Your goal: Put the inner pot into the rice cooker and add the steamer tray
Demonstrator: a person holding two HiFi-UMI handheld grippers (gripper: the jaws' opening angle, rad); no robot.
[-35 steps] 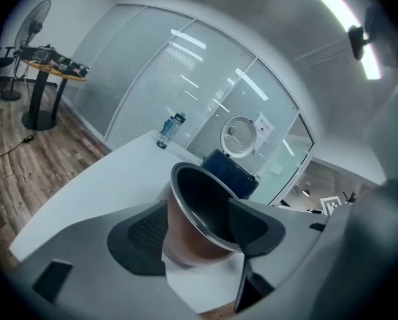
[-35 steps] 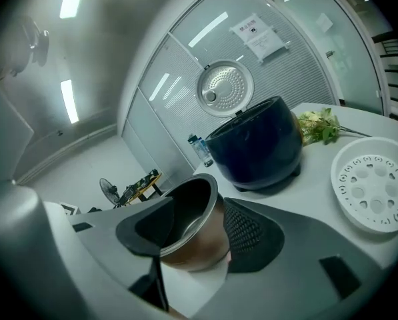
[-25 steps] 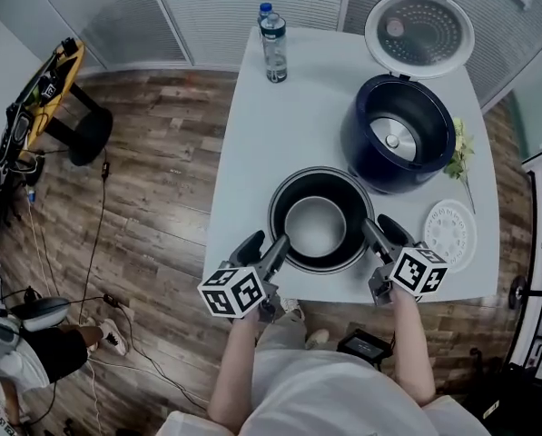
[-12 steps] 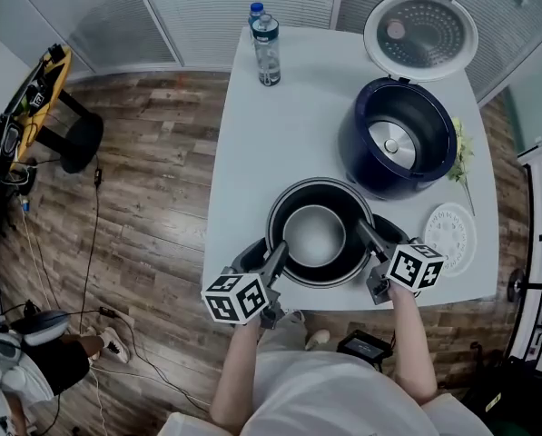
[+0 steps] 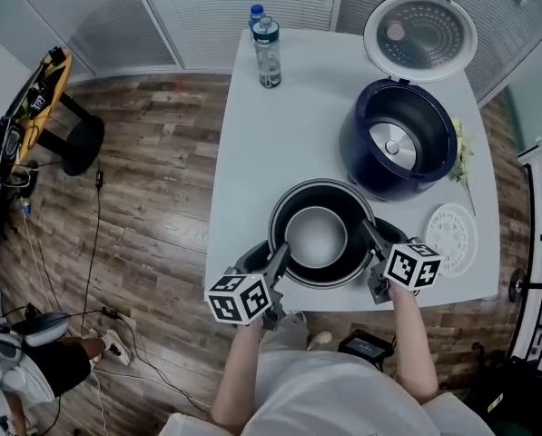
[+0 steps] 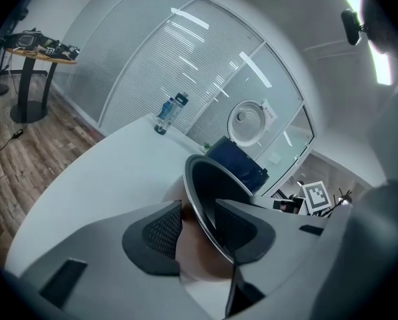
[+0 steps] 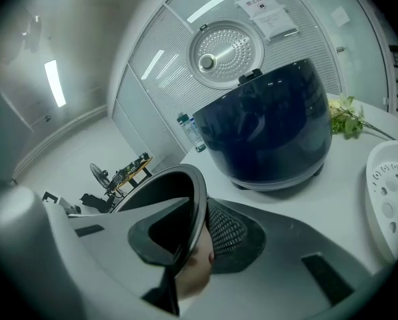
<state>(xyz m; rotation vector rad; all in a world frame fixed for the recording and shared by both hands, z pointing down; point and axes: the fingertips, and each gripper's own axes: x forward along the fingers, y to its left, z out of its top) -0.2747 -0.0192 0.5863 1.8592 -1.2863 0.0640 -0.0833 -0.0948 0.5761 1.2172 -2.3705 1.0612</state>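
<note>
Inner pot [image 5: 318, 234] sits at the counter [image 5: 289, 134] near edge, just in front of the open navy rice cooker [image 5: 399, 145]. It's 1 round dark pot w/ thin metal rim and shiny bottom. Both tools have just been closing. My right tool [image 5: 379, 240] is clamped on the rim, left tool [image 5: 265, 260] straddles it w/ a gap. 1 white perforated steamer tray [image 5: 450, 237], 2 clear bottles [image 5: 267, 51].

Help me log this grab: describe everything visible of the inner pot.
The inner pot is round, dark-walled with a pale metallic floor and a thin flared rim. It stands upright near the front edge of the white table, in front of the open rice cooker. Both grippers' jaws, just closing, straddle its rim: the right gripper pinches the right side; the left gripper's outer pad looks short.
</note>
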